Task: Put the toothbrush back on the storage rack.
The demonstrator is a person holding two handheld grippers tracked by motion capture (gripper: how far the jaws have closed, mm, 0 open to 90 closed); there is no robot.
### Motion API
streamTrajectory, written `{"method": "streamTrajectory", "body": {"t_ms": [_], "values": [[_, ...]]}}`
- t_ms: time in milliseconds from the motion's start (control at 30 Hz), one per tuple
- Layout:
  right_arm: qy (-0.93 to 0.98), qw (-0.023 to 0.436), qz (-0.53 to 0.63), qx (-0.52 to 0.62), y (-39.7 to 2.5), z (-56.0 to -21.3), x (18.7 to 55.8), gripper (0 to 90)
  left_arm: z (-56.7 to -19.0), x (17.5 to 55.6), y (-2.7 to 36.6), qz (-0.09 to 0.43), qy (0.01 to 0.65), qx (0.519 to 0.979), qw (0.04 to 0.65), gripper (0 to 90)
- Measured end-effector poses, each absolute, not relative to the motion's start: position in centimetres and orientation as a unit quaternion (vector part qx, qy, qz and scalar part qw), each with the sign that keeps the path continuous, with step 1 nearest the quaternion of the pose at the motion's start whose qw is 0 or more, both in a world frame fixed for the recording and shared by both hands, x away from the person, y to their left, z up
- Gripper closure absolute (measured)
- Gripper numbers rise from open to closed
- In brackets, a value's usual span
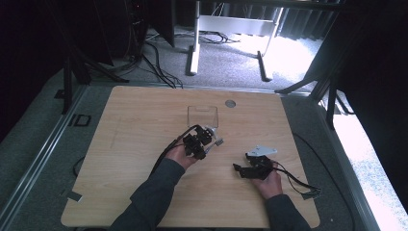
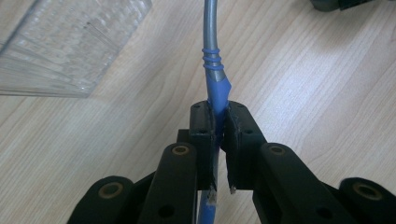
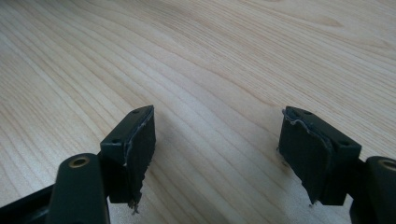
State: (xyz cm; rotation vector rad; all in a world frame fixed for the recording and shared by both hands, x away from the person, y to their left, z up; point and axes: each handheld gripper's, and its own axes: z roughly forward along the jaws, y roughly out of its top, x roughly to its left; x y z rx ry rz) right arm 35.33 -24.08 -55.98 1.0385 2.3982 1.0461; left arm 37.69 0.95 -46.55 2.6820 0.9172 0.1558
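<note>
The left gripper (image 2: 219, 116), forearm angled toward the clear container (image 1: 202, 116), pinches a blue-handled utensil (image 2: 215, 88) just short of it. The right gripper (image 3: 217, 140) rests further back with jaws spread over the wooden table (image 1: 144, 125). Grey carpet (image 1: 226, 62) lies beyond.

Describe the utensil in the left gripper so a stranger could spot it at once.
Start at the wooden table and find the clear plastic container near its middle. Just in front of it, the left gripper is shut on a slim utensil. It has a blue handle with ribbed rings and a grey metal shaft, the one blue thing on the table.
</note>
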Motion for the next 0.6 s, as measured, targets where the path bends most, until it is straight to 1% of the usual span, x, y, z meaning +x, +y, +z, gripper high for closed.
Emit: {"method": "streamTrajectory", "body": {"t_ms": [600], "values": [[0.841,0.162,0.367,0.364,-24.1,-56.0,35.3,26.9,-45.4,38.0,1.8,0.063,0.335,0.922,0.180,82.6]]}}
